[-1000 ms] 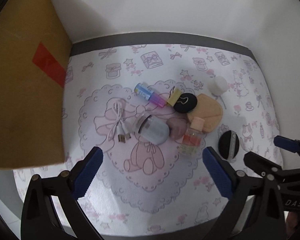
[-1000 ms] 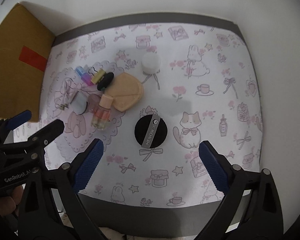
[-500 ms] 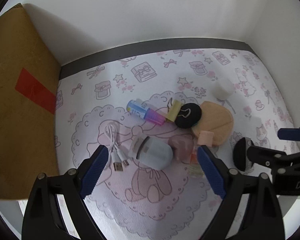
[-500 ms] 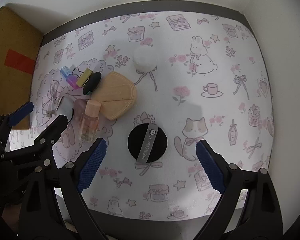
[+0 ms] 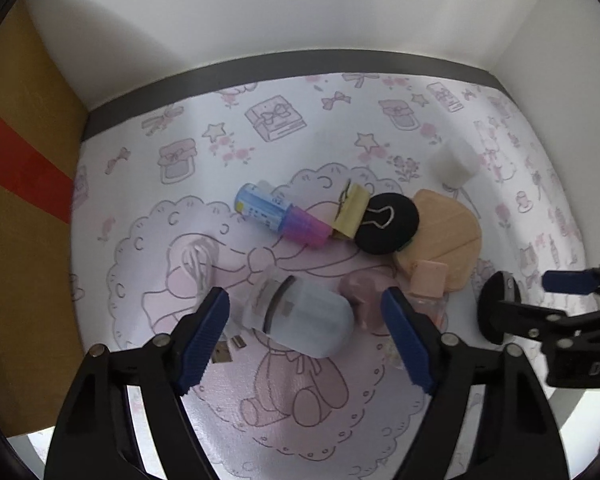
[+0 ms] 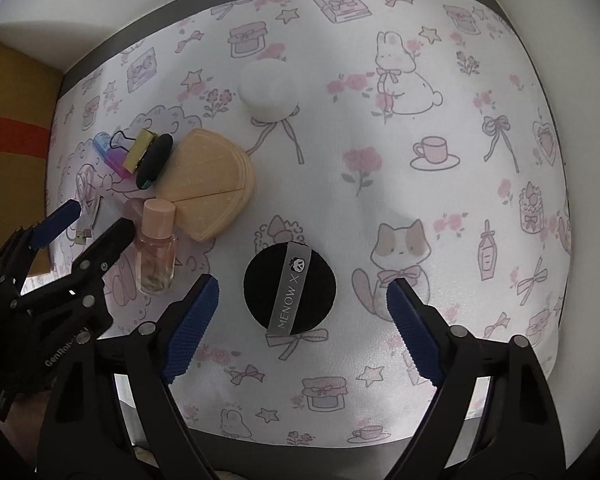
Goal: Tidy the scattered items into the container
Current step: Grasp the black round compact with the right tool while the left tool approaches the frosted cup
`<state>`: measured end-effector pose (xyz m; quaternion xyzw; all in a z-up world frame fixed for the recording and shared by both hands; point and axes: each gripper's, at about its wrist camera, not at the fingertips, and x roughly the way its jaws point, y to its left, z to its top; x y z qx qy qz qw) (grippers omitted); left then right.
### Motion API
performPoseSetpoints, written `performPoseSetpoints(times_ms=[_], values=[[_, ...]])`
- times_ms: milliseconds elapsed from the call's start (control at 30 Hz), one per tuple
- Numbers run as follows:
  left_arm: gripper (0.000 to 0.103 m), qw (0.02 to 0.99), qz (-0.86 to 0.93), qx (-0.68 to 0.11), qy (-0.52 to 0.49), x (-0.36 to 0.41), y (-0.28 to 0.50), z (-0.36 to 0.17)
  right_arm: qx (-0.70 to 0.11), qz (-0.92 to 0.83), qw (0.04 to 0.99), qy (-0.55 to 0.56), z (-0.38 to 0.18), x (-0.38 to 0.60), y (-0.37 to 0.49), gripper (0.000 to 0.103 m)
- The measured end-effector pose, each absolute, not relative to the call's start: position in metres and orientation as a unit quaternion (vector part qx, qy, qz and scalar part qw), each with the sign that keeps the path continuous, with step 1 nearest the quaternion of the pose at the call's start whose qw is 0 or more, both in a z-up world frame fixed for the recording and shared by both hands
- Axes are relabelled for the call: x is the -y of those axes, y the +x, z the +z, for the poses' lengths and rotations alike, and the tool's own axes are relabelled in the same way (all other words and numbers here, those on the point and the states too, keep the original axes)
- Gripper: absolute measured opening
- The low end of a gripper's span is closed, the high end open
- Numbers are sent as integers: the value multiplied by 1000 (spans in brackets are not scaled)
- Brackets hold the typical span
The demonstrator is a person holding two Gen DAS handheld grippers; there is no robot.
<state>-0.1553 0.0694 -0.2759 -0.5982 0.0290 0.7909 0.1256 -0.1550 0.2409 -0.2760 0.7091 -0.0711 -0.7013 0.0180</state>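
Left wrist view: left gripper point(image 5: 305, 330) hovering, jaws spread wide, flanking pale blue jar point(image 5: 300, 320) lying on its side on desk mat point(image 5: 300, 128); cardboard box point(image 5: 24, 220) standing left of jar.

Right wrist view: right gripper point(image 6: 302, 328) hovering, jaws spread, straddling black puff point(image 6: 290, 292); peach sponge point(image 6: 208, 186) and small bottle point(image 6: 156, 246) lying left of puff.

On the mat point(image 6: 440, 208), the puff point(image 6: 289, 285) lies right of the bottle point(image 6: 156, 248); the sponge point(image 6: 210, 184) sits behind both, the clip point(image 6: 140, 150) at its left, the box point(image 5: 16, 200) far left.
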Motion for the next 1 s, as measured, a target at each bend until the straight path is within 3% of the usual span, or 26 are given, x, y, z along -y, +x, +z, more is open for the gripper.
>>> performPoseSetpoints(times_ms=[267, 333, 433, 500, 600, 867, 1000], values=[[77, 148, 770, -1, -621, -71, -159, -287, 70, -691, 17, 719, -289, -241, -161, 81], [77, 151, 770, -10, -620, -73, -158, -288, 69, -687, 17, 723, -293, -241, -162, 73], [77, 154, 768, -13, -622, -72, -158, -289, 60, -688, 16, 723, -293, -240, -164, 71], [74, 154, 767, -11, -623, -70, -158, -289, 55, -688, 13, 723, -293, -240, -166, 68], [64, 150, 769, -18, -621, -69, -158, -290, 46, -691, 3, 721, -291, -243, -168, 55], [46, 141, 765, -7, -628, -55, -154, -289, 54, -695, 5, 717, -288, -254, -176, 46], [45, 143, 767, -8, -625, -57, -147, -281, 53, -700, 9, 712, -282, -257, -182, 44]])
